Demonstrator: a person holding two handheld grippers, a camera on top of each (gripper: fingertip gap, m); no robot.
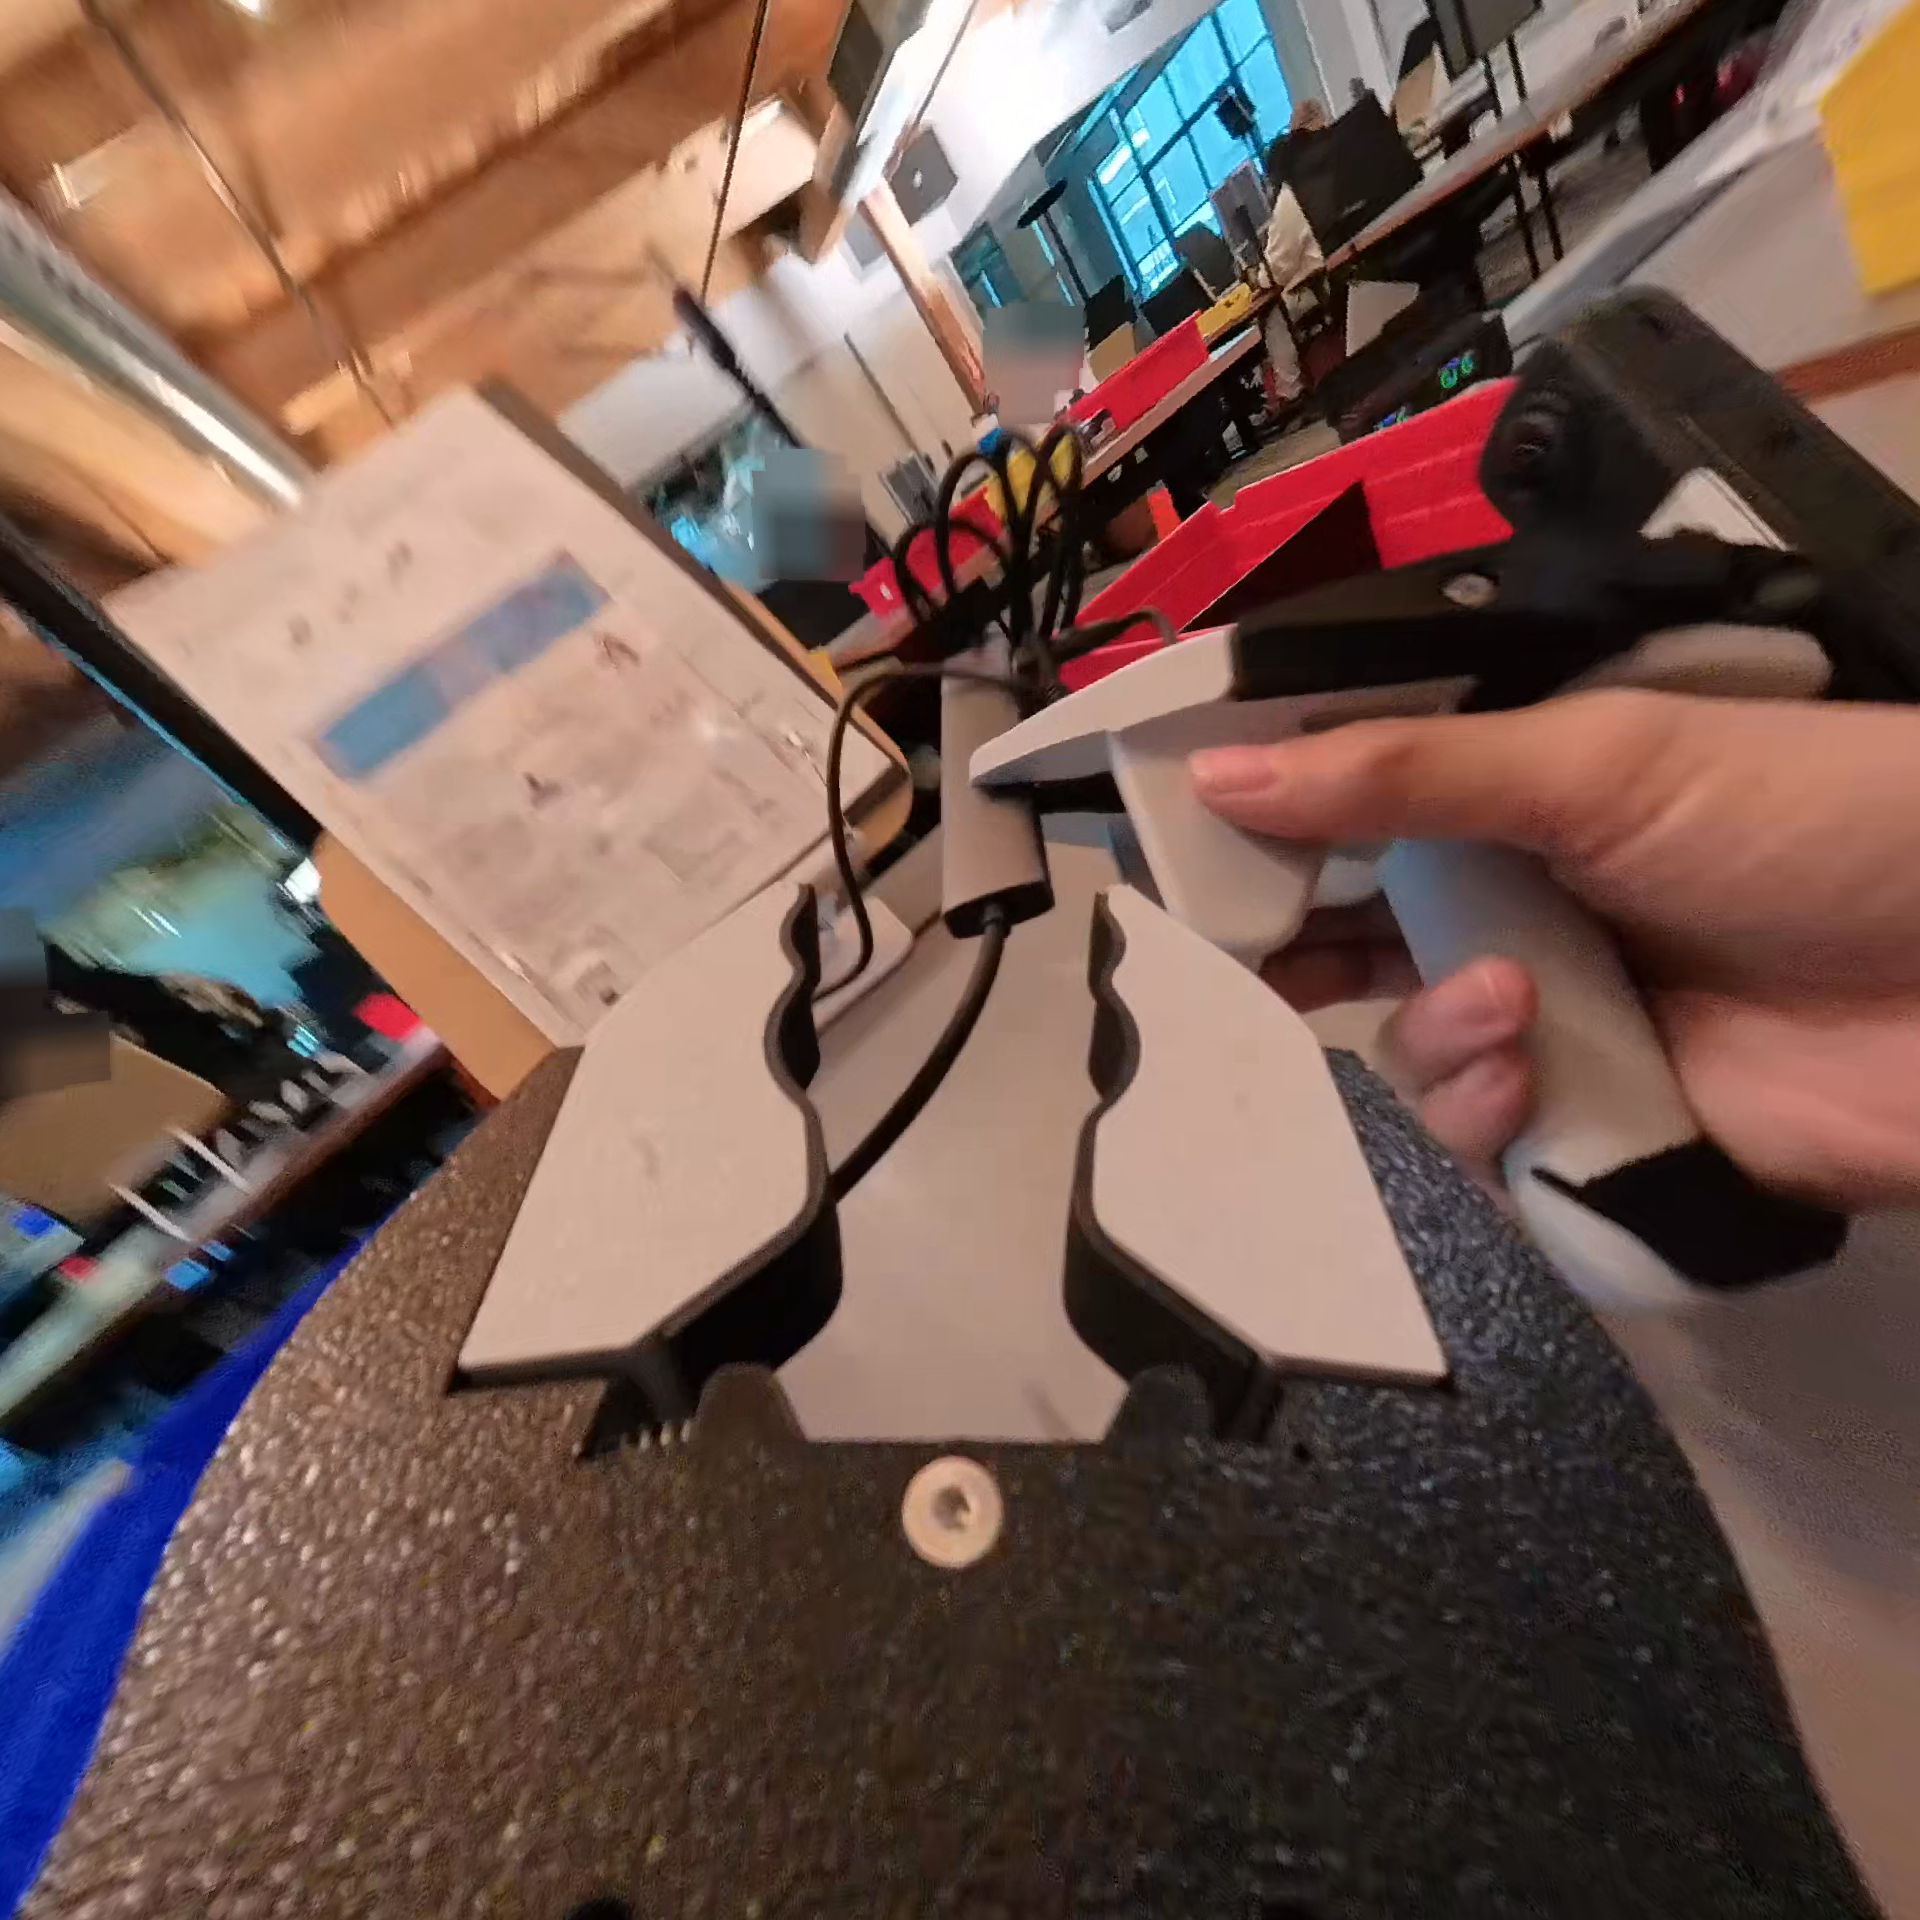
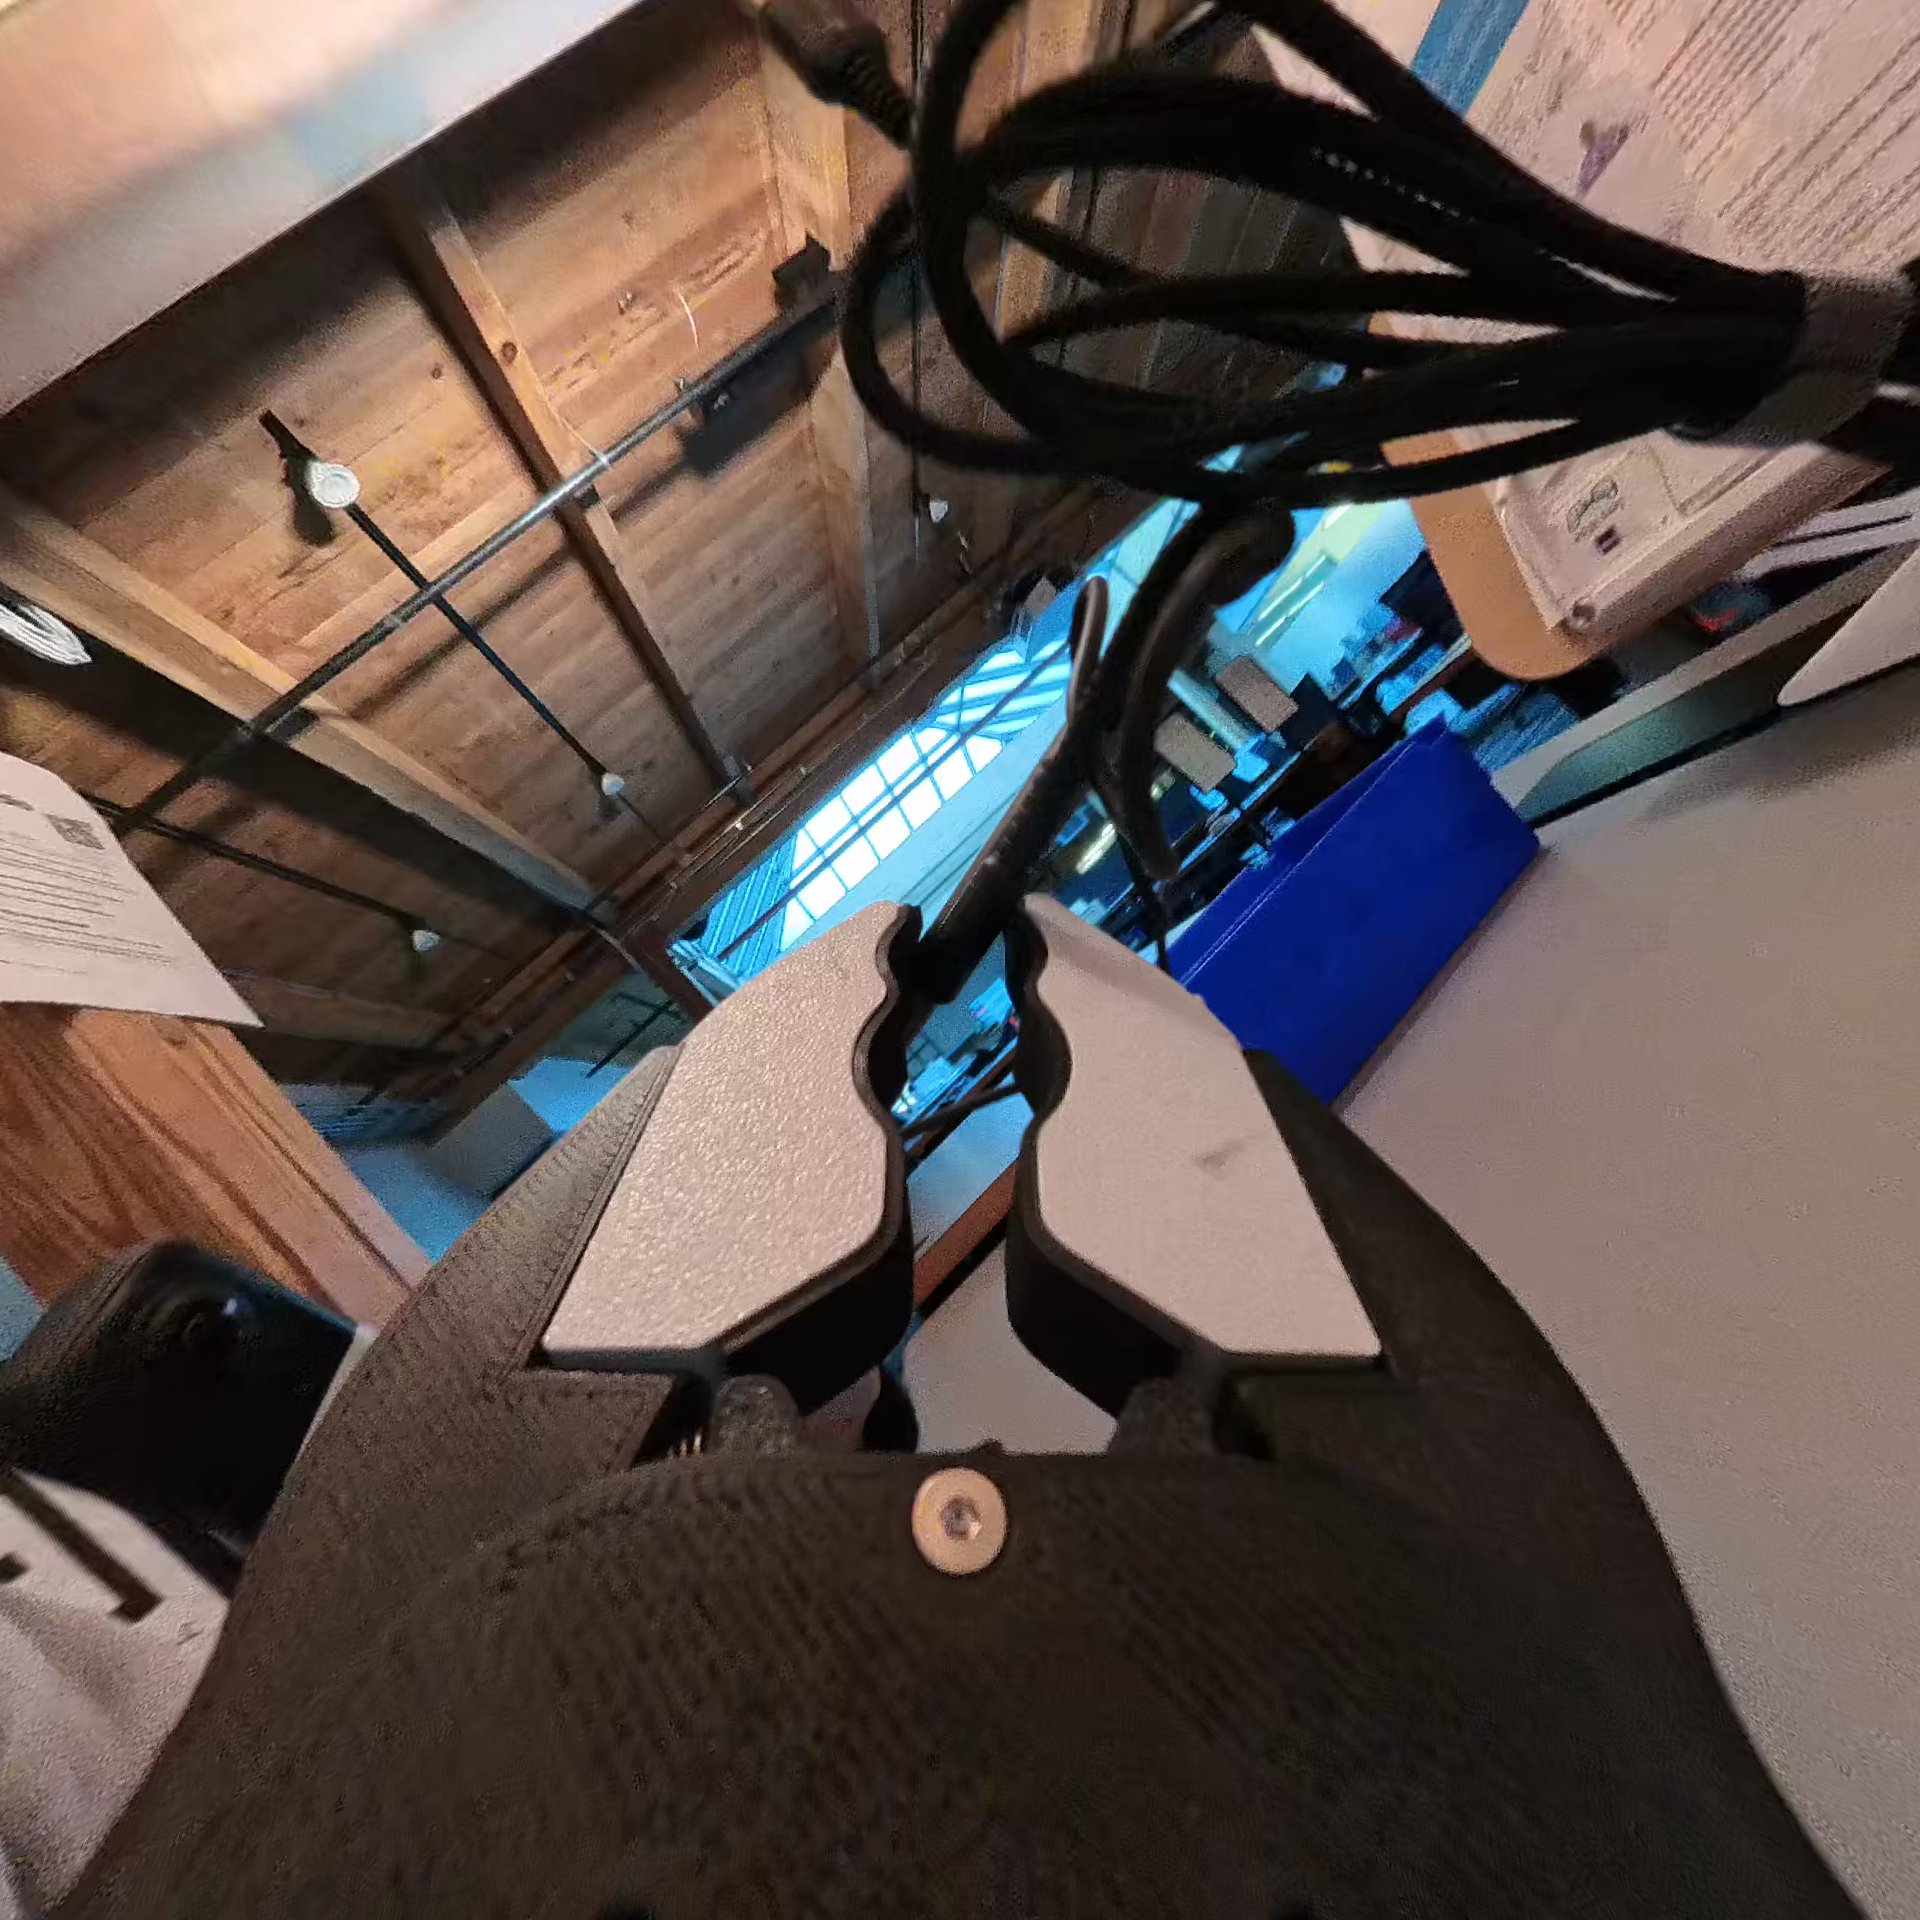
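My left gripper (image 1: 956,914) is open and holds nothing. A grey oblong adapter (image 1: 987,821) stands just beyond its fingertips, and the adapter's black cable (image 1: 925,1070) runs down between the two fingers. A coiled bundle of black cable (image 1: 997,520) hangs above the adapter. A hand (image 1: 1714,883) holds my right gripper (image 1: 1049,727) at the top of the adapter. In the right wrist view my right gripper (image 2: 966,920) is shut on a black cable (image 2: 971,894) at its fingertips. The cable bundle (image 2: 1247,260) loops overhead.
A white poster board (image 1: 499,686) stands at the left behind the adapter. Red bins (image 1: 1299,520) and a yellow bin (image 1: 1870,156) sit farther back. A blue bin (image 2: 1351,904) stands at the edge of the grey table (image 2: 1662,1195). People sit at far desks.
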